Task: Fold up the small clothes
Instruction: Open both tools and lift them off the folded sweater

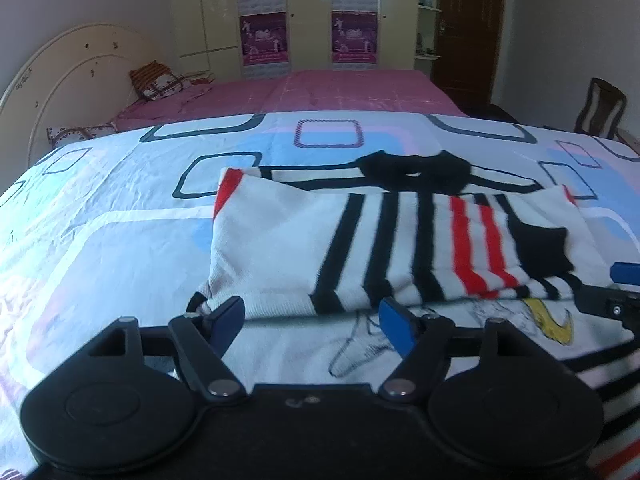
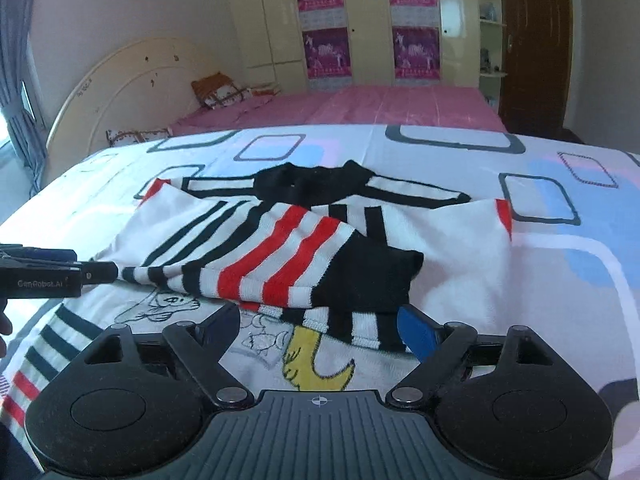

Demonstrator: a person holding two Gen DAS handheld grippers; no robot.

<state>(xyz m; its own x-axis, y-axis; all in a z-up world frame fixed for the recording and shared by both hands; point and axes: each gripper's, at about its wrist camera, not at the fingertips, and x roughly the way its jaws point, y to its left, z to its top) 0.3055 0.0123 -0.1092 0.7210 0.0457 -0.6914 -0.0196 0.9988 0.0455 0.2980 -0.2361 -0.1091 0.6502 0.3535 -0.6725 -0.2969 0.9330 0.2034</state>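
A small white sweater (image 1: 280, 248) with black and red stripes and a black collar lies on the bedspread, both sleeves folded in across its chest. It also shows in the right wrist view (image 2: 452, 264). My left gripper (image 1: 312, 322) is open, its blue fingers spread just above the sweater's left lower part. My right gripper (image 2: 320, 330) is open over the folded sleeve's black cuff (image 2: 372, 276) and the yellow print (image 2: 316, 364). The right gripper's tip appears at the right edge of the left wrist view (image 1: 624, 288); the left gripper appears at the left edge of the right wrist view (image 2: 52, 272).
The sweater lies on a white bedspread (image 1: 100, 240) with blue, pink and black rectangles. Behind it is a pink-sheeted bed (image 1: 320, 92) with pillows (image 1: 160, 82) and a cream headboard (image 1: 68, 72). A wardrobe (image 1: 308, 12), a dark door (image 1: 468, 28) and a chair (image 1: 602, 108) stand beyond.
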